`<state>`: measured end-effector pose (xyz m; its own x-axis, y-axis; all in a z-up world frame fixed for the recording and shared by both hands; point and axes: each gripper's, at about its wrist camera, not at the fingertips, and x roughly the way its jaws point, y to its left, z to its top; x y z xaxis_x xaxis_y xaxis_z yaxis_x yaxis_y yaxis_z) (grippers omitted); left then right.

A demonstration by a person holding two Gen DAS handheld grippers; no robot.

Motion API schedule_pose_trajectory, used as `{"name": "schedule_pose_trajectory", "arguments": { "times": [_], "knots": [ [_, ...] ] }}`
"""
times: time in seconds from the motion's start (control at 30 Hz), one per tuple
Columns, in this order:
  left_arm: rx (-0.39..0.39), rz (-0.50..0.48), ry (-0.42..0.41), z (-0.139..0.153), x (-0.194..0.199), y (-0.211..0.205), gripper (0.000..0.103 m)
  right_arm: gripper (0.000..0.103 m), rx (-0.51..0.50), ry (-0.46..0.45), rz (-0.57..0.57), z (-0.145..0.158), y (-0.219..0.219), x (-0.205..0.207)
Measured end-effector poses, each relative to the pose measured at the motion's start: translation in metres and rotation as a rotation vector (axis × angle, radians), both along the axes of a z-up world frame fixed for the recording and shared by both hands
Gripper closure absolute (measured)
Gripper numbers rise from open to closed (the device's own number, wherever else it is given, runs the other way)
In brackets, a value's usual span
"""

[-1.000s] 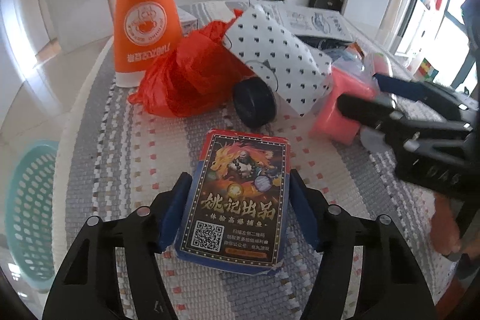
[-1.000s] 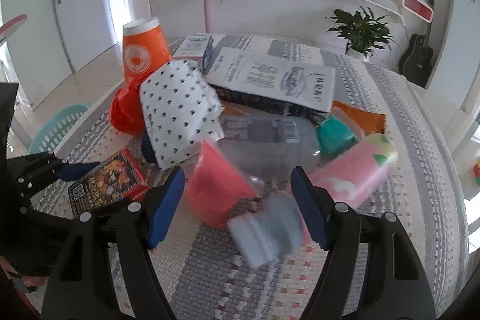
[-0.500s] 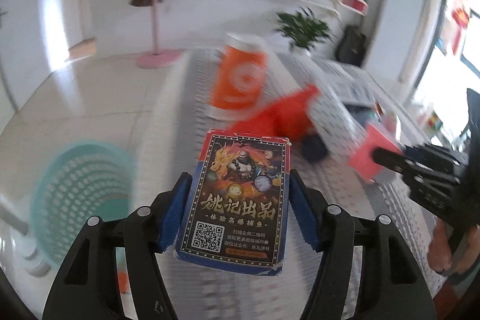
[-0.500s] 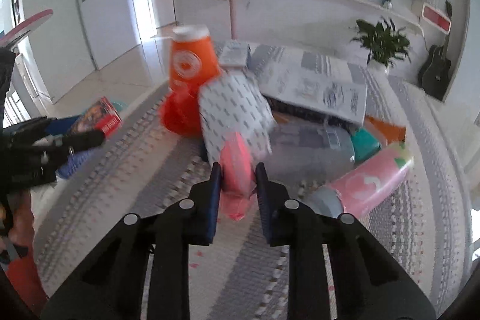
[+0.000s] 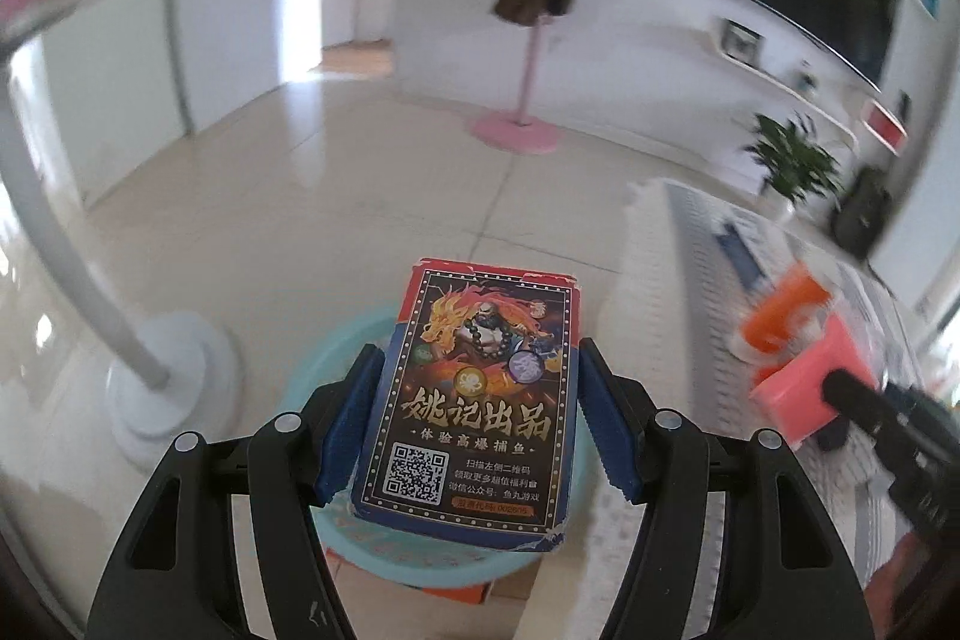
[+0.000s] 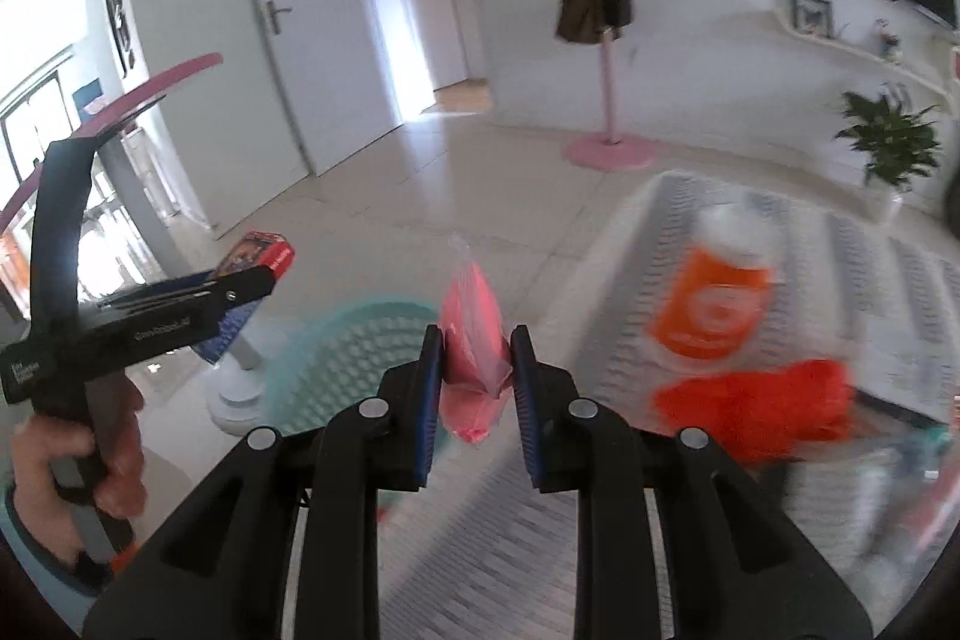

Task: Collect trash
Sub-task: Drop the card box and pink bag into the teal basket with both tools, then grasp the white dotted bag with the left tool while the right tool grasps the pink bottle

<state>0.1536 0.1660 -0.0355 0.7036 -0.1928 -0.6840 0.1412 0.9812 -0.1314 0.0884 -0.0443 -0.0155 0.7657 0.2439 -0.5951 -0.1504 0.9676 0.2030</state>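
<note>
left gripper (image 5: 477,424) jaws clamped on a dark printed card box (image 5: 480,400), poised above the round teal mesh basket (image 6: 354,358) for dropping; right gripper (image 6: 477,382) jaws pinching a pink plastic packet (image 6: 471,340) just beside that basket.

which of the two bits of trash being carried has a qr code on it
The card box in the left tongs, printed with a dragon picture and a QR code. The other piece, a plain pink packet in the right tongs, shows no print.
</note>
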Motion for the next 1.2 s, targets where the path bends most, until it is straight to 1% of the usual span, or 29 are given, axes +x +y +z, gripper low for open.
{"name": "schedule_pose_trajectory", "arguments": {
  "times": [0.1,0.17,0.27,0.3,0.37,0.4,0.47,0.53,0.6,0.63,0.7,0.8,0.9,0.93,1.0,1.1,1.2],
  "knots": [
    [-0.035,0.037,0.071,-0.023,0.019,0.022,0.041,0.083,0.002,0.045,0.033,-0.015,0.033,0.023],
    [-0.056,0.039,0.126,-0.035,0.03,0.027,0.041,0.083,-0.004,0.079,0.048,-0.029,0.053,0.037],
    [-0.047,0.032,0.134,-0.042,0.033,0.032,0.04,0.083,-0.001,0.123,0.057,-0.047,0.071,0.052],
    [-0.04,0.032,0.132,-0.043,0.033,0.033,0.04,0.083,0.014,0.14,0.063,-0.053,0.076,0.057],
    [-0.056,0.032,0.142,-0.046,0.035,0.039,0.034,0.082,0.043,0.163,0.064,-0.061,0.076,0.061],
    [-0.068,0.036,0.139,-0.046,0.035,0.038,0.033,0.081,0.064,0.187,0.061,-0.066,0.076,0.064],
    [-0.068,0.044,0.13,-0.046,0.036,0.039,0.033,0.081,0.105,0.206,0.065,-0.07,0.075,0.067],
    [-0.081,0.046,0.119,-0.043,0.035,0.04,0.033,0.075,0.109,0.206,0.061,-0.069,0.072,0.067],
    [-0.09,0.047,0.109,-0.042,0.035,0.037,0.033,0.053,0.113,0.197,0.063,-0.065,0.069,0.062],
    [-0.088,0.051,0.1,-0.039,0.034,0.037,0.033,0.053,0.112,0.186,0.056,-0.062,0.067,0.059],
    [-0.089,0.053,0.082,-0.033,0.033,0.035,0.033,0.053,0.108,0.179,0.047,-0.061,0.059,0.057],
    [-0.107,0.036,0.039,-0.019,0.027,0.024,0.033,0.053,0.105,0.153,0.015,-0.048,0.042,0.04],
    [-0.09,-0.003,-0.046,0.002,0.015,-0.003,0.033,0.053,0.063,0.096,-0.038,-0.026,0.018,0.018],
    [-0.093,-0.029,-0.081,0.012,0.009,-0.017,0.033,0.053,0.051,0.081,-0.056,-0.02,0.01,0.012],
    [-0.118,-0.09,-0.123,0.025,-0.002,-0.043,0.033,0.053,0.027,0.045,-0.103,-0.005,-0.015,-0.003],
    [-0.136,-0.164,-0.155,0.037,-0.017,-0.081,0.033,0.053,-0.013,-0.007,-0.203,0.018,-0.068,-0.034],
    [-0.19,-0.265,-0.155,0.045,-0.034,-0.135,0.031,0.053,-0.055,-0.028,-0.303,0.029,-0.111,-0.062]
  ]
}}
